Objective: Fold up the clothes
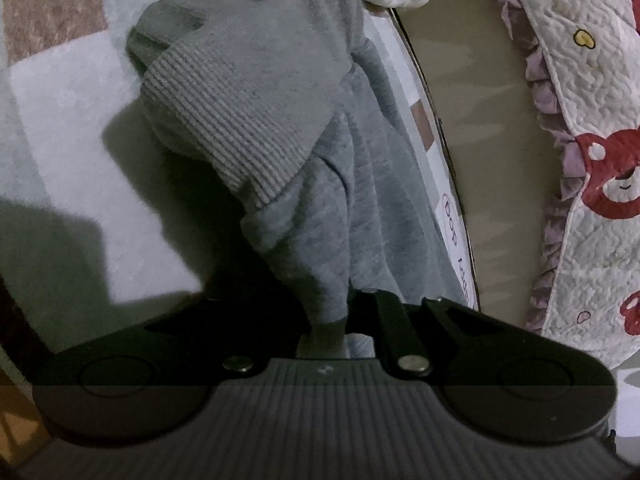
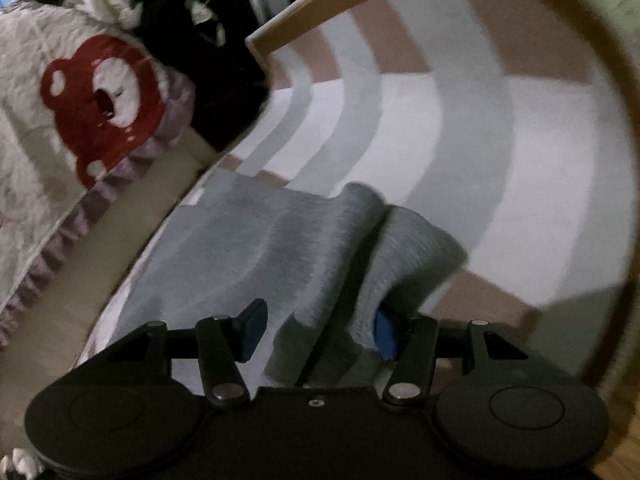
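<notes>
So the grey sweatshirt (image 1: 280, 128) is sitting on the checked rug (image 1: 60, 120), right along the rug's edge nearest the bear-print quilt (image 1: 592, 120), and it's bunched up rather than flat, with a ribbed cuff or hem humped on top. The left gripper (image 1: 326, 320) has its fingers closed down narrow on a pinch of the grey fabric, and the cloth runs taut from there up toward the ribbed bit. The right gripper (image 2: 316, 332) is spread wide, blue pads (image 2: 384, 334) well apart, with a fold of the same sweatshirt (image 2: 248, 240) lying between them, not clamped as far as I can see. There's a dark pile of other clothes (image 2: 208, 60) past the rug's far corner. My take: whichever fold this is, don't yank with the left alone. Get the right closed on one clean edge, not a wad of layers, then draw both away from each other so the fabric lies smooth on the rug before laying anything over.
</notes>
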`<action>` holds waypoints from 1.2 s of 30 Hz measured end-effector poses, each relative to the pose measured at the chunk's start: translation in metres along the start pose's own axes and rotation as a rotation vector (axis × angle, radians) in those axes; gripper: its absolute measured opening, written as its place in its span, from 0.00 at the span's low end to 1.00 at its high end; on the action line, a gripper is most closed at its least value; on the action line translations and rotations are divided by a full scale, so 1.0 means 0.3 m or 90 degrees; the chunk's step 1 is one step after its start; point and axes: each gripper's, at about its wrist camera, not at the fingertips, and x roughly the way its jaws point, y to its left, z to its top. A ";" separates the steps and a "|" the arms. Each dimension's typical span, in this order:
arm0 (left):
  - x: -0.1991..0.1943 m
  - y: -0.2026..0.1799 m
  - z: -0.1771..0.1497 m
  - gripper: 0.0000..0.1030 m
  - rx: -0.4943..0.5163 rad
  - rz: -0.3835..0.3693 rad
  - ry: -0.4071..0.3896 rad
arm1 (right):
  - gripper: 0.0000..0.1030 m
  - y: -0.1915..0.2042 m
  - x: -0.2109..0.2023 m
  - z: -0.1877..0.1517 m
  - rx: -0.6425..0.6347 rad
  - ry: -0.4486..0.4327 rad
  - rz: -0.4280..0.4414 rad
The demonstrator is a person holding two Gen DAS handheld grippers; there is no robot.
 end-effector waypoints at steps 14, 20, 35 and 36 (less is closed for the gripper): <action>0.036 0.053 -0.002 0.22 -0.026 -0.017 0.006 | 0.13 0.014 0.103 0.018 -0.025 -0.013 0.053; -0.018 -0.016 0.000 0.07 0.044 -0.072 -0.040 | 0.09 0.103 0.040 0.096 -0.042 -0.038 0.128; -0.382 -0.294 0.182 0.06 0.059 -0.190 -0.055 | 0.07 0.315 -0.390 0.379 -0.049 -0.024 0.221; -0.351 -0.332 0.213 0.06 0.065 -0.188 -0.052 | 0.07 0.352 -0.391 0.401 -0.056 -0.034 0.227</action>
